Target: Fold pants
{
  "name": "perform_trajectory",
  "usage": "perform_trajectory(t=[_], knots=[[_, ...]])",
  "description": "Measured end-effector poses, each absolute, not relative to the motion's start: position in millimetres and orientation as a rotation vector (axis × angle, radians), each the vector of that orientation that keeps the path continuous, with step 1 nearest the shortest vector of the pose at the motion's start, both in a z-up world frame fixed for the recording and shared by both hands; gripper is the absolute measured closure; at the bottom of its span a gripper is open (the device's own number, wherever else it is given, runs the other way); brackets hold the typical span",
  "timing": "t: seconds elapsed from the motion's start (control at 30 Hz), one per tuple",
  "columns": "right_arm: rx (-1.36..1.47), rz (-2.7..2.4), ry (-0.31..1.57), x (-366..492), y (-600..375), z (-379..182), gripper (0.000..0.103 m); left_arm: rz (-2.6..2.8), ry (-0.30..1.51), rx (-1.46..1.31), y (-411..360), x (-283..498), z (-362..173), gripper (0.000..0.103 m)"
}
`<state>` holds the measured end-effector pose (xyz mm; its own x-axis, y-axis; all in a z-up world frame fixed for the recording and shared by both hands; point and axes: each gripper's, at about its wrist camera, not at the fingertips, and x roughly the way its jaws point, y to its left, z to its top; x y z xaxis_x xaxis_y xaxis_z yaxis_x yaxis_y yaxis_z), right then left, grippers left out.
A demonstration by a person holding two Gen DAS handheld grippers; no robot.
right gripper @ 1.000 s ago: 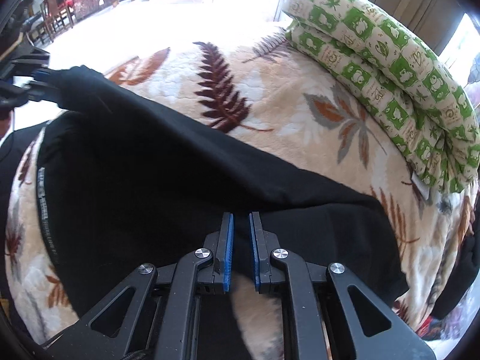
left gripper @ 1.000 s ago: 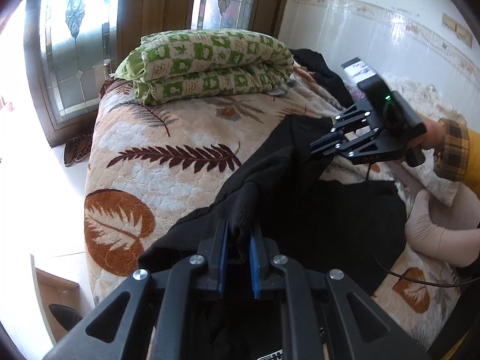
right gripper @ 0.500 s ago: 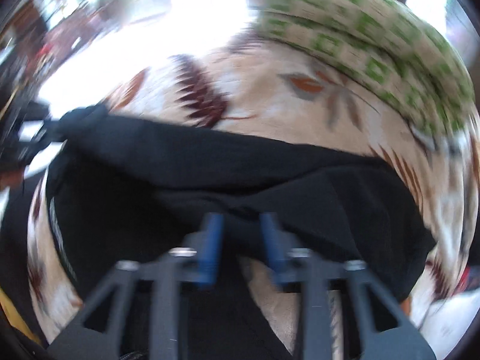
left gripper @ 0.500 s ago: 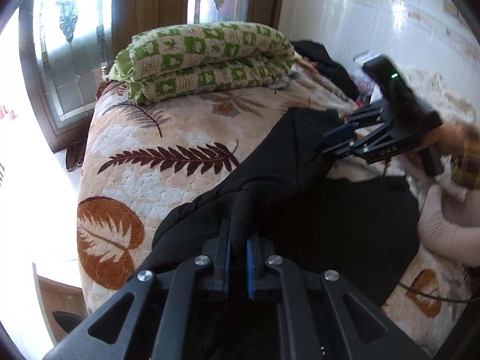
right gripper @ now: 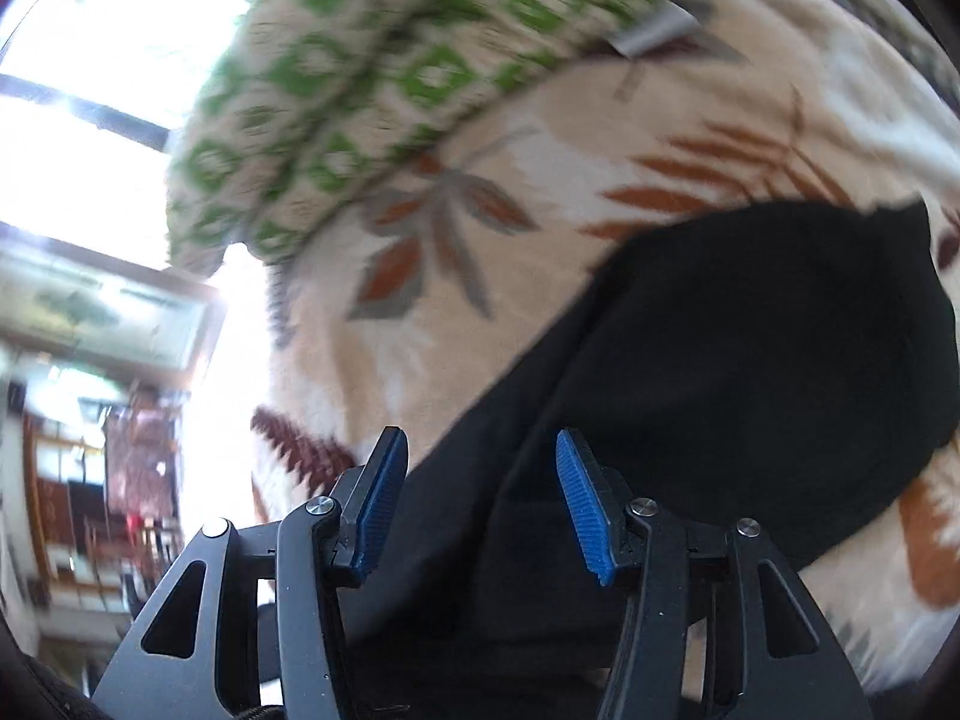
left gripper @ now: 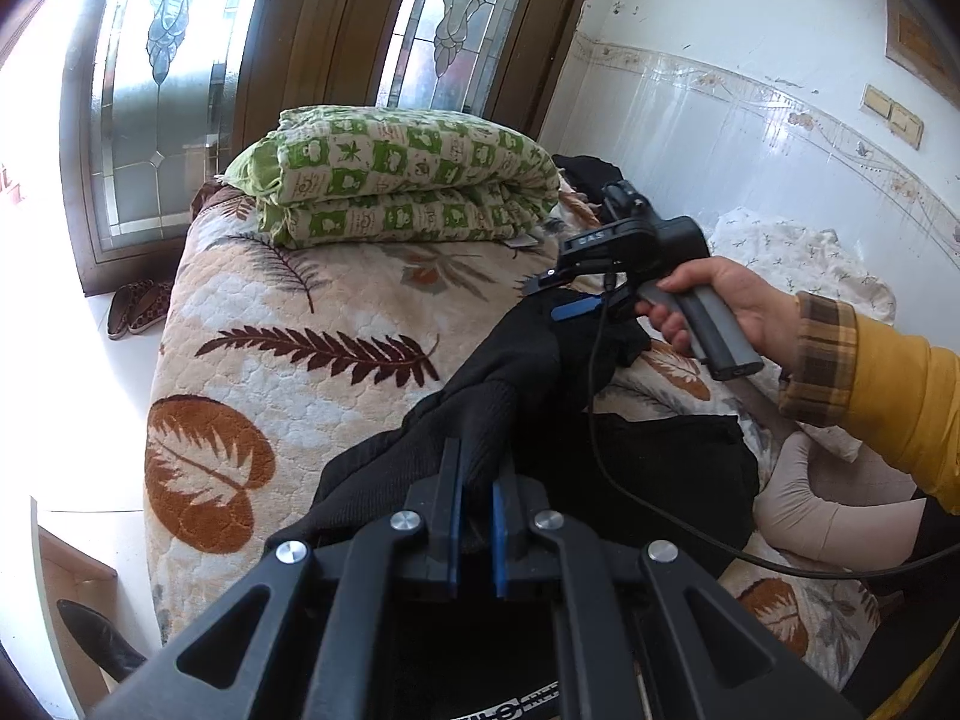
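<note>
While the left gripper (left gripper: 477, 501) clamps a raised fold of the black knit pants (left gripper: 660, 468), the garment lies on the leaf-patterned quilted bedspread (left gripper: 288, 312). Farther right, the right gripper (right gripper: 480, 495) stands wide apart over the fabric, gripping nothing.

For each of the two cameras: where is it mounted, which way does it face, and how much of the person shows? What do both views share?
Left wrist: sits behind the left tongs, shut on the pants, facing along the bed toward the windows; shows the right hand holding the right tongs.
Right wrist: behind the open right tongs, blurred, tilted, looking over the pants; no body visible.
Shared: pants, bed, green quilt.
</note>
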<state>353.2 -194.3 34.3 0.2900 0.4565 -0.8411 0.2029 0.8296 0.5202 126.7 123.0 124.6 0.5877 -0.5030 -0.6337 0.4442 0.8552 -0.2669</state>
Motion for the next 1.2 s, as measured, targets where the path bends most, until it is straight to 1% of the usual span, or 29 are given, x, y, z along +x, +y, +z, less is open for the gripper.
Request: perform_trajectory(t=[0.23,0.33,0.53,0.6,0.7,0.73,0.77,0.87,1.0,1.13,1.2], knots=[[0.643,0.096,1.229,368,-205,29,0.052,-0.561,0.771,-0.082,121,125,123,0.094],[0.580,0.075,1.130,375,-207,45,0.052,-0.564,0.773,-0.084,122,125,121,0.094],[0.596,0.055,1.179,389,-216,28,0.052,-0.570,0.775,-0.080,121,126,120,0.094],[0.592,0.050,1.229,395,-211,13,0.057,-0.573,0.776,-0.068,119,125,120,0.094],[0.485,0.024,1.228,401,-201,12,0.069,-0.573,0.783,-0.055,117,125,118,0.094],[0.418,-0.005,1.231,404,-197,13,0.082,-0.572,0.786,-0.052,116,125,117,0.094],[0.396,-0.021,1.236,405,-197,13,0.088,-0.568,0.789,-0.051,116,126,117,0.094],[0.417,0.008,1.205,400,-204,20,0.093,-0.558,0.798,-0.055,118,127,113,0.094],[0.499,0.090,1.131,374,-216,45,0.094,-0.524,0.827,-0.061,124,134,104,0.094],[0.498,0.138,1.031,328,-221,79,0.094,-0.504,0.838,-0.062,128,135,102,0.094],[0.519,0.160,1.033,321,-219,86,0.094,-0.501,0.840,-0.053,128,133,105,0.094]])
